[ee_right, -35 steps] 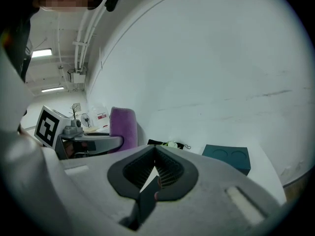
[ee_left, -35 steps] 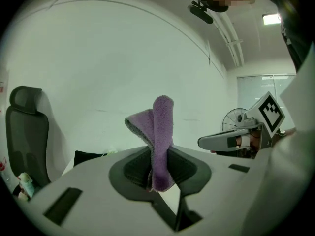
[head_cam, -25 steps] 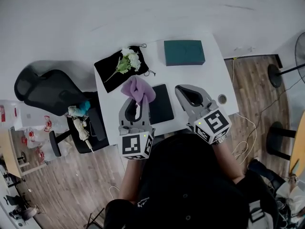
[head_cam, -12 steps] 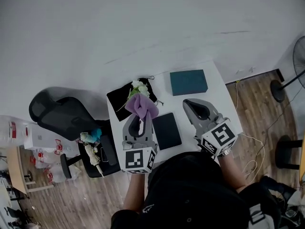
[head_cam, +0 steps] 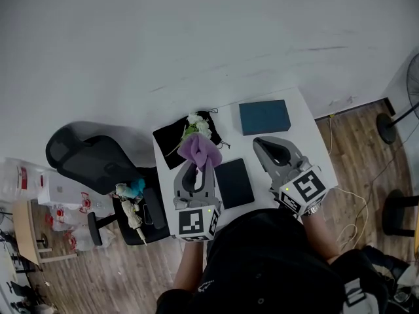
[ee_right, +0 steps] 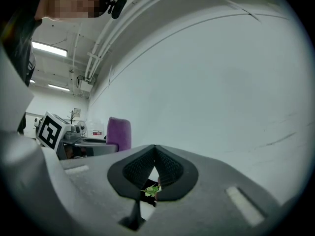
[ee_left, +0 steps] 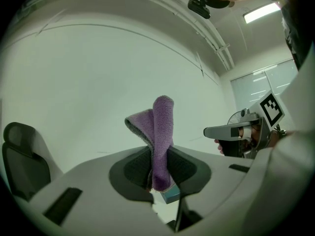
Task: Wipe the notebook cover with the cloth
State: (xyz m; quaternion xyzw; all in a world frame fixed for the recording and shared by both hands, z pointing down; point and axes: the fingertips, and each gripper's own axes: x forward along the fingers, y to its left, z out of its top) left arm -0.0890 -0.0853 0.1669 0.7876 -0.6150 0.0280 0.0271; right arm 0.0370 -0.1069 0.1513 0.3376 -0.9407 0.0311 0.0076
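The black notebook (head_cam: 234,182) lies flat on the white table (head_cam: 308,142), between my two grippers. My left gripper (head_cam: 198,165) is shut on the purple cloth (head_cam: 200,150), which sticks up out of its jaws in a fold (ee_left: 160,141). It hangs above the table, left of the notebook, and the cloth does not touch the cover. My right gripper (head_cam: 266,143) is to the right of the notebook, its jaws shut and empty (ee_right: 154,157). Both gripper views look at the white wall, not down at the table.
A black pouch with a sprig of white flowers (head_cam: 194,128) lies at the table's far left. A teal box (head_cam: 264,117) stands at the far right. A black office chair (head_cam: 91,162) with clutter on a seat (head_cam: 131,201) is left of the table.
The left gripper has carried the cloth a little away from the notebook toward the flower pouch. The right gripper stays shut beside the notebook. The head view has shifted.
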